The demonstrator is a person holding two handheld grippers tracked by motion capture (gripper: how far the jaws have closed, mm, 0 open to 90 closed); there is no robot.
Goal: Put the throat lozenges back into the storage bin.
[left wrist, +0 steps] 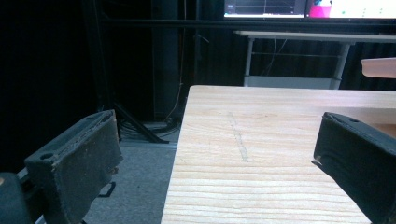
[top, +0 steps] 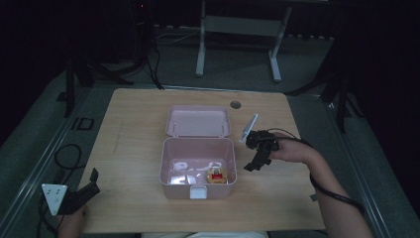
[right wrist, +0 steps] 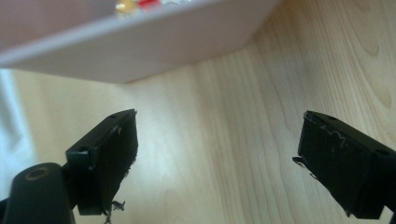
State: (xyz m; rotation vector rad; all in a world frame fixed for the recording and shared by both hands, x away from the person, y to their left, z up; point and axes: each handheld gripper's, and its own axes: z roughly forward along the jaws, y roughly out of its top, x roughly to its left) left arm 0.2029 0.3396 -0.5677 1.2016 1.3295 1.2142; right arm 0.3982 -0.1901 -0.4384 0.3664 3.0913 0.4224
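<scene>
Hovering beside the open pink plastic lidded box [top: 198, 168]: your right gripper [top: 256, 159], jaws wide, empty; left gripper [top: 81, 194] likewise, at the table's near-left corner. Approach the 1 red-and-gold item [top: 216, 174] inside from above.

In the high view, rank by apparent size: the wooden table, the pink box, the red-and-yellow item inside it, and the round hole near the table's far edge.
1. wooden table
2. pink box, lid open
3. and 4. red-and-yellow item and round hole: both tiny, too close to rank, and the hole lies farther from the camera.
</scene>
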